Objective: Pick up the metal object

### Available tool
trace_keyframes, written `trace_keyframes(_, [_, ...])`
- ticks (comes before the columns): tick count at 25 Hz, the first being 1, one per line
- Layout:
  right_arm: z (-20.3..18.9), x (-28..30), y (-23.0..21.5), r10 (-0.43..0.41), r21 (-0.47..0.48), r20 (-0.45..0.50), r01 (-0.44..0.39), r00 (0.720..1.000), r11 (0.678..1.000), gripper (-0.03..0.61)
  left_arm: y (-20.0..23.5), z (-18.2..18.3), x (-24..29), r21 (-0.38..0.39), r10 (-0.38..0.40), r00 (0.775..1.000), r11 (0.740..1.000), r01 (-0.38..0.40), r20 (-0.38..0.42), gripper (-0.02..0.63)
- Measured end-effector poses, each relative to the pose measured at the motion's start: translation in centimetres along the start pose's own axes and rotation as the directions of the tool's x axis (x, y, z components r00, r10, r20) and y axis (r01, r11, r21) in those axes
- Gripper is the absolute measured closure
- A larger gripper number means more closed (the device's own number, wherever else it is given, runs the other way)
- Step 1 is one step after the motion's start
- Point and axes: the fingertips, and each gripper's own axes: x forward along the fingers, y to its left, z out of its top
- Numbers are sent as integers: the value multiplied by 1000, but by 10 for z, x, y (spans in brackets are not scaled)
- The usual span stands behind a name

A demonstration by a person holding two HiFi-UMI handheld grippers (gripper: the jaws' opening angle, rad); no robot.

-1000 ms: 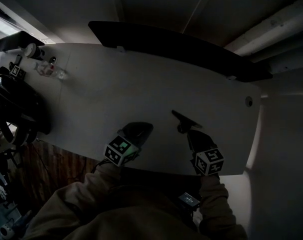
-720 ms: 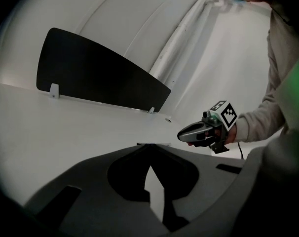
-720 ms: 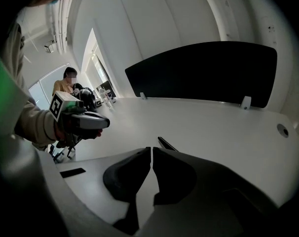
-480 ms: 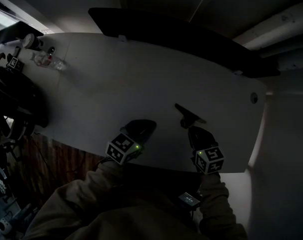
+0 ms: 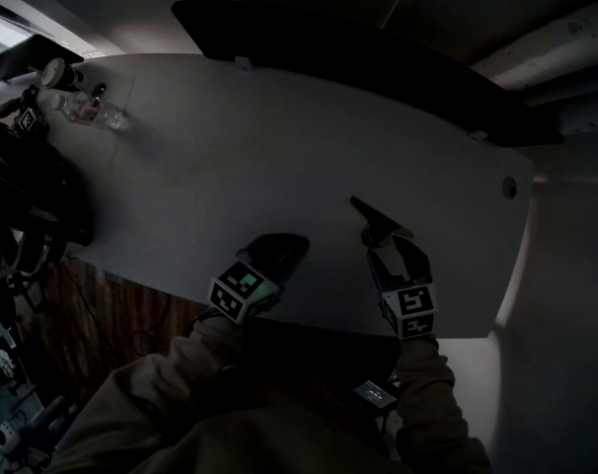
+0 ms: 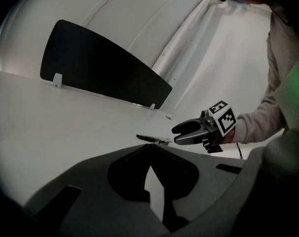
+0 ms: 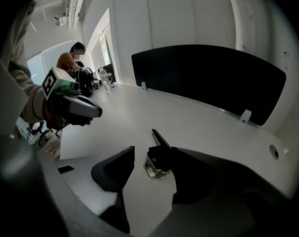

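Head view: shows one metal object (image 5: 378, 227) on one white table (image 5: 230, 166), and two grippers. Left gripper view: shows left gripper (image 6: 149, 149) clenched, empty. Right gripper view: shows right gripper (image 7: 153, 151) released, jaws just opening, object lying between them, unpressed.

The left gripper (image 5: 282, 248) points forward, jaws together. The right gripper (image 7: 152, 158) tilts down, jaws just opened, the metal object (image 7: 158, 157) loose between them.

White table (image 5: 230, 166), black divider panel (image 5: 378, 57), black-and-silver metal object (image 7: 158, 154)
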Motion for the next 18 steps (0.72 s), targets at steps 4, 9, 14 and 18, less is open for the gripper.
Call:
trace_keyframes(4, [-4,7,-3,-17,-29,-15,17,1000,999,368,3,-6,2,-7,1,1000,1000,-1,-5,617])
trace_keyframes(9, [-4,19,1,-14,-85,-36,11,999,996,367,7,-14,3,-21,6,1000,1000,-6,-8,617])
trace_keyframes(14, [-10,28,-1,-16,-102,-68,9,998,995,367,18,-22,-4,-60,27,1000,998,-27,-10,617])
trace_keyframes(18, [-16,36,-5,-47,-170,-114,27,992,985,368,24,-21,-8,-55,33,999,998,-34,-16,617])
